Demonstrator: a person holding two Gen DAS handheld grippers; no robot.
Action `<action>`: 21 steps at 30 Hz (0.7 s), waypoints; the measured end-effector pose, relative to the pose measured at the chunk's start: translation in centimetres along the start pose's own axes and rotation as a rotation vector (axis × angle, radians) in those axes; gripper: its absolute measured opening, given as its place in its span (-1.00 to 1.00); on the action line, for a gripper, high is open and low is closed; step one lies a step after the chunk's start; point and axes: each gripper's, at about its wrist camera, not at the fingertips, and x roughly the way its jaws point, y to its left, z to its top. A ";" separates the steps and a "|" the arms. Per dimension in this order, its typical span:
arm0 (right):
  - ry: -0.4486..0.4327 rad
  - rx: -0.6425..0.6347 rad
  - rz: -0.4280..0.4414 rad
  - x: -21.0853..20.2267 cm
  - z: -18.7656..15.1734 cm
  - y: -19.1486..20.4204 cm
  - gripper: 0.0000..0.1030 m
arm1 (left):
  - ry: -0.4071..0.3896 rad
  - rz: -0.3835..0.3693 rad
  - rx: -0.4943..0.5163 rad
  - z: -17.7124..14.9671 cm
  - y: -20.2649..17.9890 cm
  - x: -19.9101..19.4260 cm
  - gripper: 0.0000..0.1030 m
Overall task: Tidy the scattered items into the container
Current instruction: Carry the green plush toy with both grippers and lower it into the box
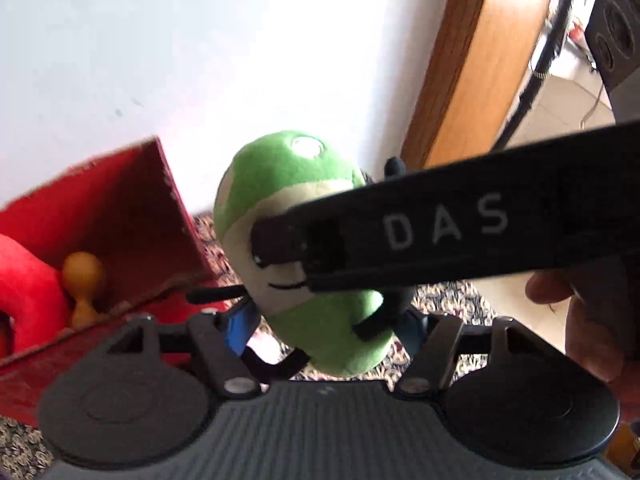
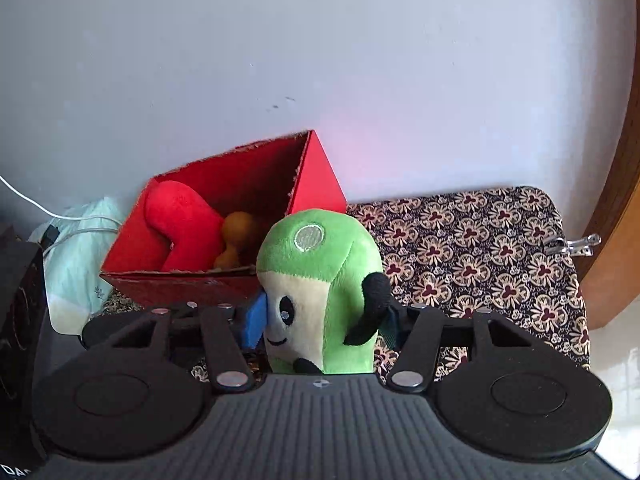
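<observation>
White wall (image 2: 320,40) behind, flowery surface (image 2: 480,248) below. Green plush toy (image 2: 320,280) squeezed by both the right hand-held gripper (image 2: 324,320) and the left hand-held gripper (image 1: 320,320), beside red box (image 2: 316,176).

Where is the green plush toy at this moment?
In both wrist views the green plush toy sits centre frame between the right tool's fingers, just right of the red box, above the patterned cloth.
</observation>
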 end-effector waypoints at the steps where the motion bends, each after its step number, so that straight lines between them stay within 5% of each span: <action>1: -0.010 -0.007 0.013 -0.3 0.6 0.3 0.13 | -0.016 0.014 0.000 0.5 0.3 -0.7 0.35; 11: -0.081 -0.128 0.106 1.6 7.6 7.1 0.13 | -0.057 0.110 -0.017 4.8 7.9 -3.5 0.35; 21: -0.048 -0.127 0.093 7.1 9.1 10.6 0.14 | 0.021 0.073 -0.082 4.8 13.6 -1.3 0.35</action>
